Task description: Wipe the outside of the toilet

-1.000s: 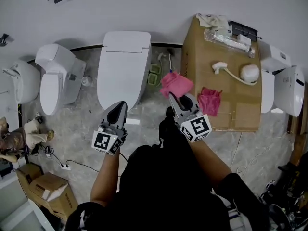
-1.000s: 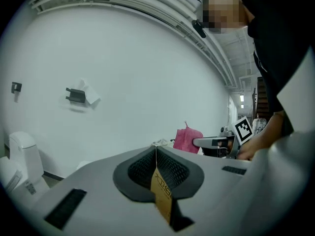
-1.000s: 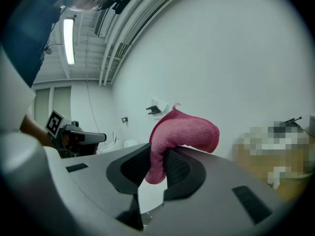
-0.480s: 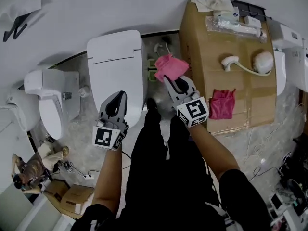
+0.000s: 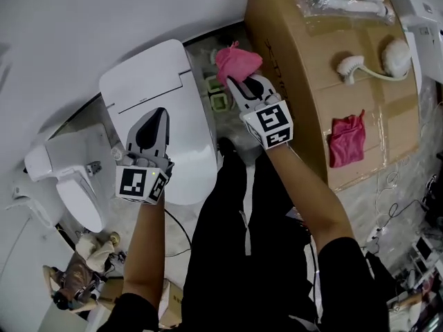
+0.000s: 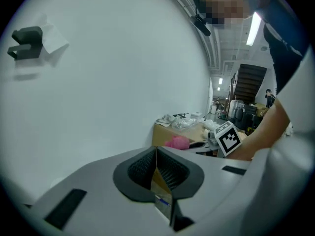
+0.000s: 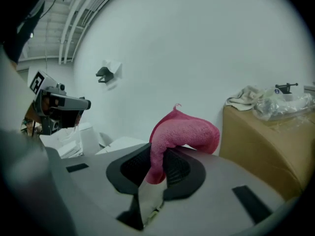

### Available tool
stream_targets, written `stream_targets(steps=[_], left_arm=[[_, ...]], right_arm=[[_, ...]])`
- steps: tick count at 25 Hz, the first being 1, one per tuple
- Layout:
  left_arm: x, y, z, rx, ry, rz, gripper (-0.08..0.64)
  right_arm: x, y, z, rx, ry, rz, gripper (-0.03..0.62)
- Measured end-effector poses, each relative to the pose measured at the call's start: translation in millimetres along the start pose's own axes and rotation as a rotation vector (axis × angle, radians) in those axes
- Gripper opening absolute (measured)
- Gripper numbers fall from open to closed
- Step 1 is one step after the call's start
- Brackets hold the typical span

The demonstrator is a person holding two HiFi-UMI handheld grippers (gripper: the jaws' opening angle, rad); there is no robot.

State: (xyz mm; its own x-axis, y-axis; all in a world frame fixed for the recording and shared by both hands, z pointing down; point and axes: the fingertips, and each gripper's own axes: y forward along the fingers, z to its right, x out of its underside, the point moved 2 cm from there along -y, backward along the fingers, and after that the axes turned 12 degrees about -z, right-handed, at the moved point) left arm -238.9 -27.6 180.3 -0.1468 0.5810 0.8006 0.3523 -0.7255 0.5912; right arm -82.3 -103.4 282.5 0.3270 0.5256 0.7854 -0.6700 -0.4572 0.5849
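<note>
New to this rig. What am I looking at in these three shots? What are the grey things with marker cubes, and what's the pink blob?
There is no robot here. A person holds a two-jaw gripper in each hand, and the marker cubes are part of those grippers.

The top-down picture comes from a camera on the person's head. The other two come from a camera riding on each gripper, looking along its jaws.

The right gripper is shut on a pink cloth, which is your blob. The left gripper is shut with nothing in it, and in the head view it sits over the toilet.

To the right of the toilet in the head view stands a cardboard box. On top of it lie a second pink cloth and a white brush.
</note>
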Motion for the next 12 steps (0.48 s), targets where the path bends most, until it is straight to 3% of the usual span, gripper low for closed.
stream_targets(steps=[12], left_arm=[[36, 98, -35, 0.082, 0.027, -0.106, 0.018]], right_arm=[[80, 169, 24, -0.077, -0.215, -0.228, 0.078]])
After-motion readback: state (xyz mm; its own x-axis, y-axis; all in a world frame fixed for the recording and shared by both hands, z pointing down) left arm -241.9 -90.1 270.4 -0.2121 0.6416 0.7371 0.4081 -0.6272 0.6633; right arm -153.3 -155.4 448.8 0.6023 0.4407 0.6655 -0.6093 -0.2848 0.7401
